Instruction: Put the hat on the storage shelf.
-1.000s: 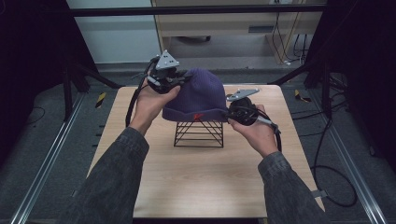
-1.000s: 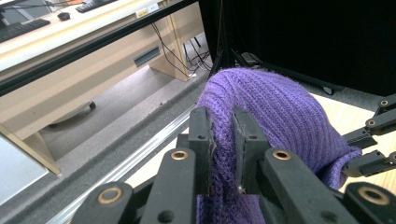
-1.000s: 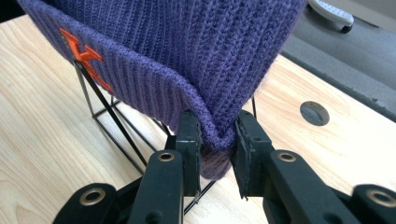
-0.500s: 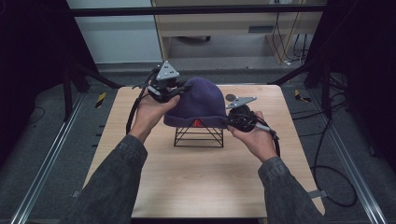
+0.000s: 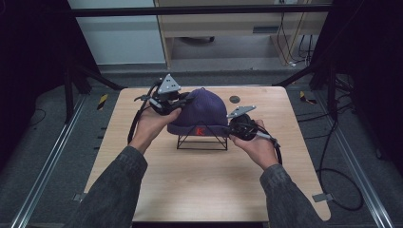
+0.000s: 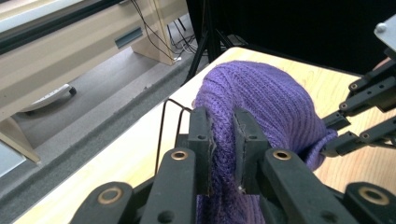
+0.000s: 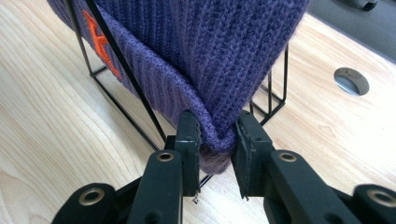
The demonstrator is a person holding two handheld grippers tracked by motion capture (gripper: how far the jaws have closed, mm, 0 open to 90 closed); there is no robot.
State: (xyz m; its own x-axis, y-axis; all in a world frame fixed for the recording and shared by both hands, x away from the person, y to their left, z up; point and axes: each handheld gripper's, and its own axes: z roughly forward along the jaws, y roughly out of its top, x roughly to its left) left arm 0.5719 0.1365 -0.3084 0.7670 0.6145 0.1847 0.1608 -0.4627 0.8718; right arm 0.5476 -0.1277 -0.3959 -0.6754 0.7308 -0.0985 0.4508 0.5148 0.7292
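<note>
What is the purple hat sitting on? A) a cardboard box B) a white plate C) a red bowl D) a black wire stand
D: the purple knit hat sits over a black wire stand on the wooden table, and the thin black wires show under its brim in the right gripper view, where the right gripper pinches the brim.

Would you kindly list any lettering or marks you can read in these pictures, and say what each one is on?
"K": one orange-red embroidered letter on the folded cuff of the purple knit hat, which sits on a black wire stand. In the right gripper view the wire partly crosses it.
No other text, number or label is legible anywhere.
</note>
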